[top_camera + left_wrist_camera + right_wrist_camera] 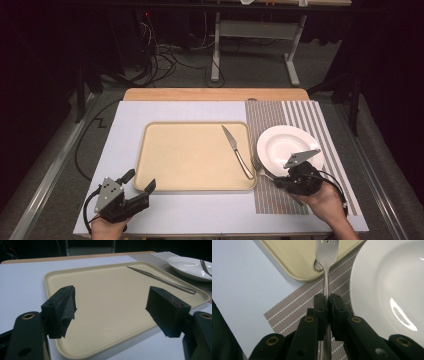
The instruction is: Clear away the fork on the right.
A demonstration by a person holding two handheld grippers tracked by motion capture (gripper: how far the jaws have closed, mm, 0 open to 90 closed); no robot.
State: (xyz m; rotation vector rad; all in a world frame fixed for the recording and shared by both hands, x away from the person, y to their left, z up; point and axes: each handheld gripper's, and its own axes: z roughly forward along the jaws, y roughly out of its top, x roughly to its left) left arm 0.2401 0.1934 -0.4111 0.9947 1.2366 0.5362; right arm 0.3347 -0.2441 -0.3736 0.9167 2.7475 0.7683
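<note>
Tray [190, 160]: lies at the middle of the table [125, 120], on its mat.
Knife [237, 151]: lies in the tray, near its right edge, tip pointing away from the person.
Placemat [300, 115]: lies right of the tray, just beside it.
Plate [287, 145]: sits on the placemat, right of the knife.
Fork [326, 255]: held between tray and plate, above the placemat, tines over the tray's near right corner.
Right gripper [280, 181]: before the plate, over the placemat, jaws clamped on the fork's handle.
Left gripper [139, 182]: at the tray's near left corner, jaws spread apart.
</note>
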